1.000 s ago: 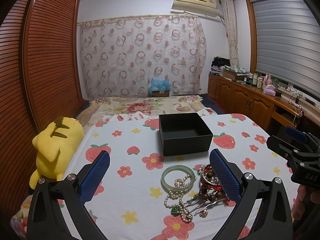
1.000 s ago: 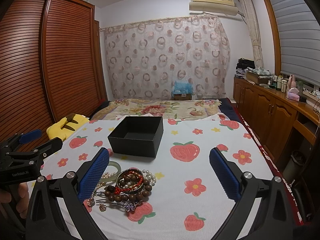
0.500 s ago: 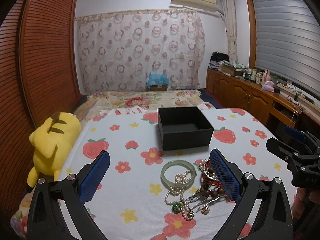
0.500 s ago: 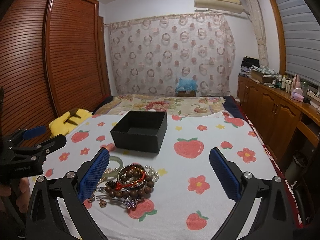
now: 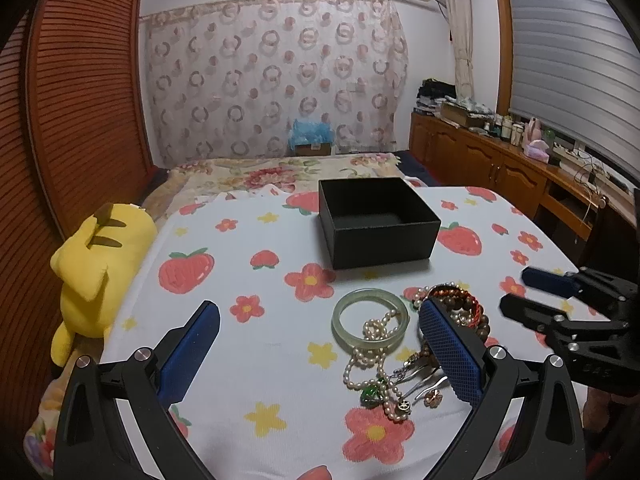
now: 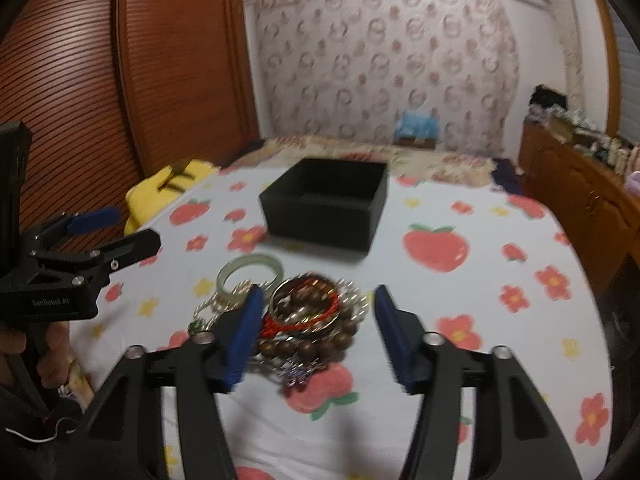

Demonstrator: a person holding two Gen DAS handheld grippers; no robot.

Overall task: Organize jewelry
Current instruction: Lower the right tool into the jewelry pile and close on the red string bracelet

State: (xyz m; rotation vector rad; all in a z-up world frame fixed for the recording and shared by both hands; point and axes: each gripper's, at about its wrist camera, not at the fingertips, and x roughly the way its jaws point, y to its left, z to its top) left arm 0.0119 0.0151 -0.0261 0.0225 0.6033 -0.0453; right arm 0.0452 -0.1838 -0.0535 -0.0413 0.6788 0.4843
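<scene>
Left wrist view has the jewelry pile sitting lower right of centre on the strawberry-and-flower bedspread: a smooth pale green jade bangle, a knobbly pearl strand draped over it, chunky brown wooden beads with a red cord, plus some small silver bits. Just above it in the frame is a matte black square box, open on top. A fuzzy yellow plush slumps at the left edge.

The left gripper has its ribbed blue pads spread wide, holding nothing, and its right pad overlaps the beads in frame. In the blurry right wrist view the right gripper is also spread, with the bead bracelets between its pads, though I can't tell if they touch. Bare fabric fills the right side of that frame.
</scene>
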